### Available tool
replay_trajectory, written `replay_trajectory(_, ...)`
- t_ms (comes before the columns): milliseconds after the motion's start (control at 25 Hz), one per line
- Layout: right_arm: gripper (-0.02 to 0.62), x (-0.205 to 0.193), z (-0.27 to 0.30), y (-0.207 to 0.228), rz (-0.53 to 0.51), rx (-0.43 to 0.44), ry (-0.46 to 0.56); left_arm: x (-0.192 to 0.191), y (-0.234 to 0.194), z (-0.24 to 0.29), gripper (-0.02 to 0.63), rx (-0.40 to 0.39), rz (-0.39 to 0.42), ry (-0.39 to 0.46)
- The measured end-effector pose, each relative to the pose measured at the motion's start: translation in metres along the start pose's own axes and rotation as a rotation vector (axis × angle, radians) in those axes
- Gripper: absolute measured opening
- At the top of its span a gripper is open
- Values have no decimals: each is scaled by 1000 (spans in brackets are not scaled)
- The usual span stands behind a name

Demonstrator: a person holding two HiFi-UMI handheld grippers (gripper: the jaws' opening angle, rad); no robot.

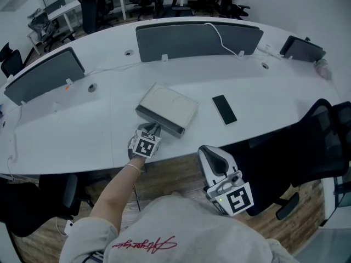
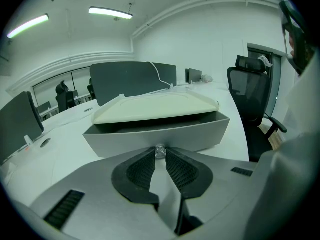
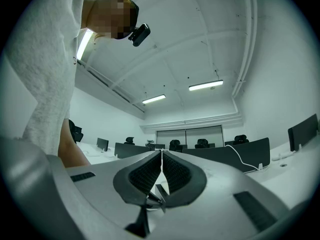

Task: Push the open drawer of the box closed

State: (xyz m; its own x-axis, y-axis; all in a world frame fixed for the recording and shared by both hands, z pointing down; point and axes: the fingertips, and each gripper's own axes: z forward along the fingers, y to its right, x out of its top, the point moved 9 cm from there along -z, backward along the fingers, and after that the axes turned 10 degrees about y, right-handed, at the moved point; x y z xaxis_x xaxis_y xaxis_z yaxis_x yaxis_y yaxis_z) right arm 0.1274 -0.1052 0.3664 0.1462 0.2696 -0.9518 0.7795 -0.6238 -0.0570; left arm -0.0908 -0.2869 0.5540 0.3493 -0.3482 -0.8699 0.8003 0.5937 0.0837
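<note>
A flat cream box [image 1: 167, 106] lies near the front edge of the white table [image 1: 71, 136]. In the left gripper view its lid [image 2: 155, 108] sits above the grey drawer [image 2: 200, 134], which stands pulled out towards me. My left gripper [image 1: 155, 129] is right at the drawer's front; its tips [image 2: 160, 154] pinch the small clear knob [image 2: 160, 150] in the middle of that front. My right gripper [image 1: 210, 151] hangs off the table's edge by my body, pointing out over the room, its tips [image 3: 161, 151] together with nothing between them.
A black phone [image 1: 224, 109] lies on the table right of the box. Grey divider screens [image 1: 197, 40] with a white cable [image 1: 222, 40] stand behind it. A black office chair [image 1: 315, 141] is at my right, beside the table's edge.
</note>
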Motion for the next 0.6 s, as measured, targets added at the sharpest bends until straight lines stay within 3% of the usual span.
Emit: replay_trajectory(600,21,-2,1,6,13,-21,-2,4,-1,9,78,-7,6,4)
